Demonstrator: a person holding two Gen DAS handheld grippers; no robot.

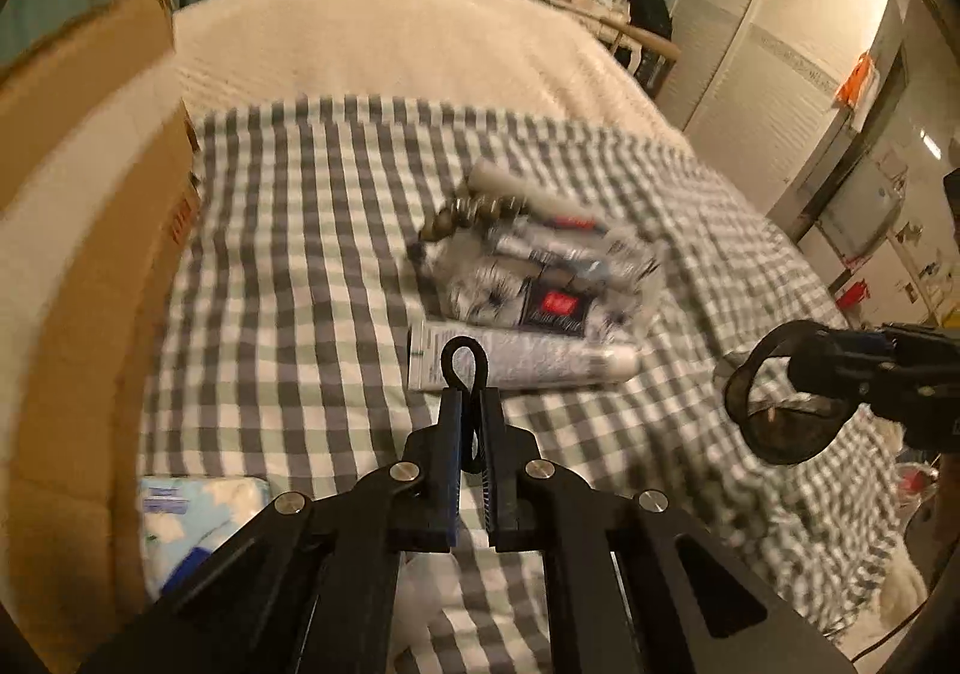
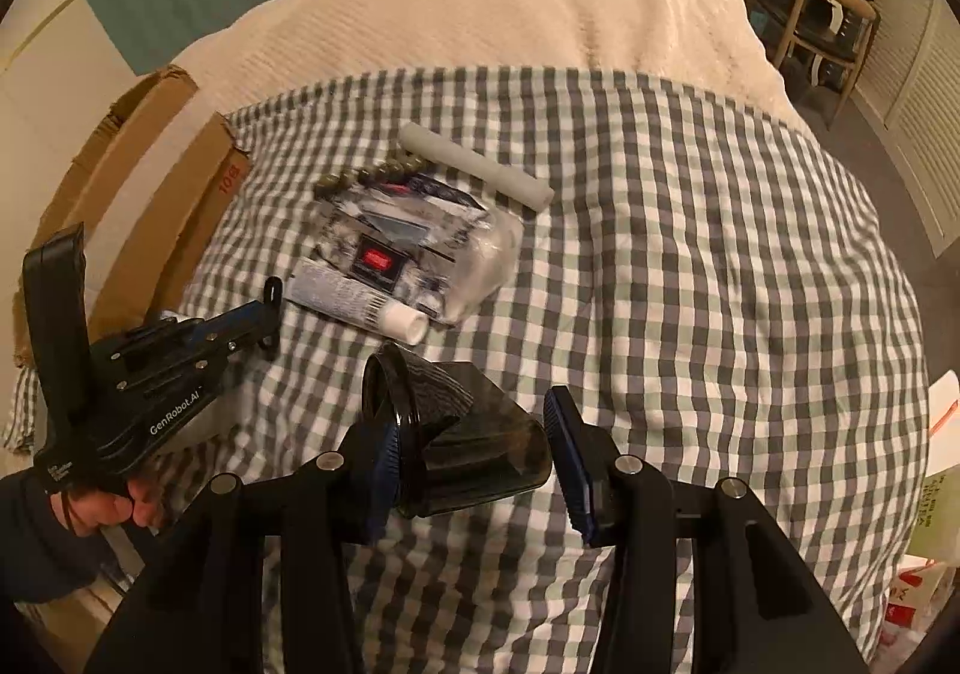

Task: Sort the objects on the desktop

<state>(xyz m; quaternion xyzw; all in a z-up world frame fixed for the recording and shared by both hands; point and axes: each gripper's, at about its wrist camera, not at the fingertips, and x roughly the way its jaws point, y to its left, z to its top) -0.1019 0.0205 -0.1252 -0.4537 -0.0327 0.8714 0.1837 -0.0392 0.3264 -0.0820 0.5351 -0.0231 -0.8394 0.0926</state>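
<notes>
Left gripper [image 1: 472,404]: jaws together, clamped on a thin black loop [image 1: 462,365] that sticks out past the tips; it hangs above the check cloth [image 1: 288,254], just short of the tube [image 1: 522,365].
Right gripper [image 2: 468,434]: jaws clamped on a dark jar [image 2: 462,434] lying on its side between them, its open mouth turned toward the left gripper; the right pad looks slightly off the jar wall, so how firm the grip is I cannot tell.
Pile: tube, clear packet [image 2: 414,254] with a red label, bead string [image 2: 366,176] and pale stick [image 2: 480,167] lie close together mid-cloth, packet overlapping the tube.
Box [image 1: 102,230]: cardboard, open, at the cloth's left edge, beside the left gripper; probably the bin for sorted things.
Step in hand: likely carrying the loop off to where it belongs, either the jar or the box; which one I cannot tell.
Doing it well: keep the jaws tight, as the loop is thin and limp and could slip out sideways; lift clear of the tube so the dangling end does not drag it.
If the jar: hold it steady with the mouth tipped up, bring the loop end over the mouth before letting go.
Risk: the left view is blurred, so fine aim needs a slower hand.
</notes>
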